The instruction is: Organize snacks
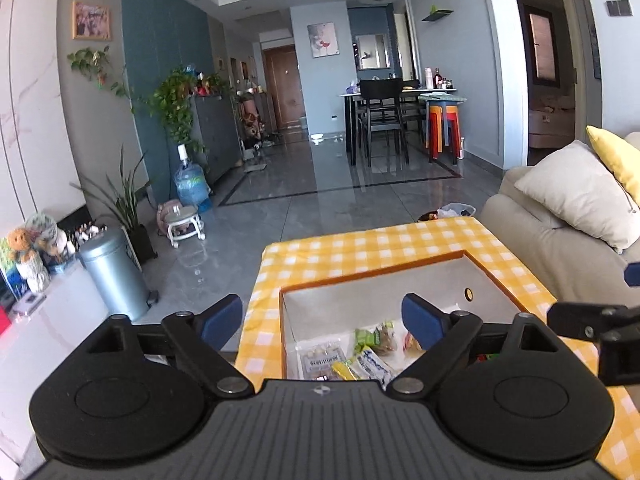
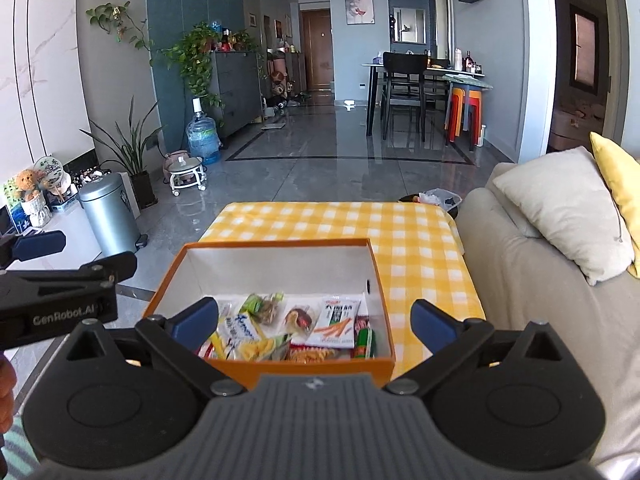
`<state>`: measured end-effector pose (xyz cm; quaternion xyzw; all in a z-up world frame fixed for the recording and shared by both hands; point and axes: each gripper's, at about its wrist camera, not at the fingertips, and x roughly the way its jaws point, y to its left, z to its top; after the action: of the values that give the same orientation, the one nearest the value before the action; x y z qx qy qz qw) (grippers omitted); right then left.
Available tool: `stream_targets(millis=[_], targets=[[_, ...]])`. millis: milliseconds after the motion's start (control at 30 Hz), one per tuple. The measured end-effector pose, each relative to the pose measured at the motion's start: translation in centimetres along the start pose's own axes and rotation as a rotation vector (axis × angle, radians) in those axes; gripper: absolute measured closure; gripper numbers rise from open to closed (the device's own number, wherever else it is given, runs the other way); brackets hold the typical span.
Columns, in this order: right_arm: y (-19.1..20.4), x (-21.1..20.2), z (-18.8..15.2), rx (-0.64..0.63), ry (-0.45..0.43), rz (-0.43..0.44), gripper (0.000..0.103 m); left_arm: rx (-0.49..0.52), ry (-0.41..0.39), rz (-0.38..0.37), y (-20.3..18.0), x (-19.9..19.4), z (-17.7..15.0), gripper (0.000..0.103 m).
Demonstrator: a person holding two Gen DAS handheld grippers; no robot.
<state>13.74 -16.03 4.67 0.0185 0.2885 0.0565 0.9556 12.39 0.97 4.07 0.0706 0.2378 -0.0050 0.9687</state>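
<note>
The left gripper (image 1: 322,320) is held wide apart and empty above the near left corner of the orange box (image 2: 316,244), presumably clear of it after a drop. The snack packets (image 2: 296,328) are seen lying loosely inside the box on the yellow checked tablecloth (image 2: 416,236). The right gripper (image 2: 316,318) is likewise spread wide, holding nothing. The nearest packets are hidden by the gripper bodies, and most labels cannot be read.

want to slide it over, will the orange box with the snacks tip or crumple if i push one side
The orange box looks low and broad, so tipping seems unlikely. Its thin walls may flex. The yellow checked cloth might bunch underneath.
</note>
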Motion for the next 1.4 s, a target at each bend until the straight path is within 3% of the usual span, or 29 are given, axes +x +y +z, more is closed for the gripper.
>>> stream_targets(millis=[133,367,767,1400], targets=[[-0.1,-0.8,-1.5,0.001,0.019,-0.001,0.004,-0.044,0.034,0.012,0.2,0.3,-1.7,0.000],[0.0,0.3,-3.6,-0.024,0.060,0.005,0.004,-0.033,0.109,0.026,0.1,0.7,-4.3,0.000],[0.1,3.1,-4.6,-0.064,0.103,0.007,0.004,-0.030,0.196,0.070,-0.1,1.7,-5.3,0.000],[-0.4,3.1,-4.4,-0.032,0.098,0.004,0.004,-0.042,0.199,0.063,-0.1,1.1,-4.9,0.000]])
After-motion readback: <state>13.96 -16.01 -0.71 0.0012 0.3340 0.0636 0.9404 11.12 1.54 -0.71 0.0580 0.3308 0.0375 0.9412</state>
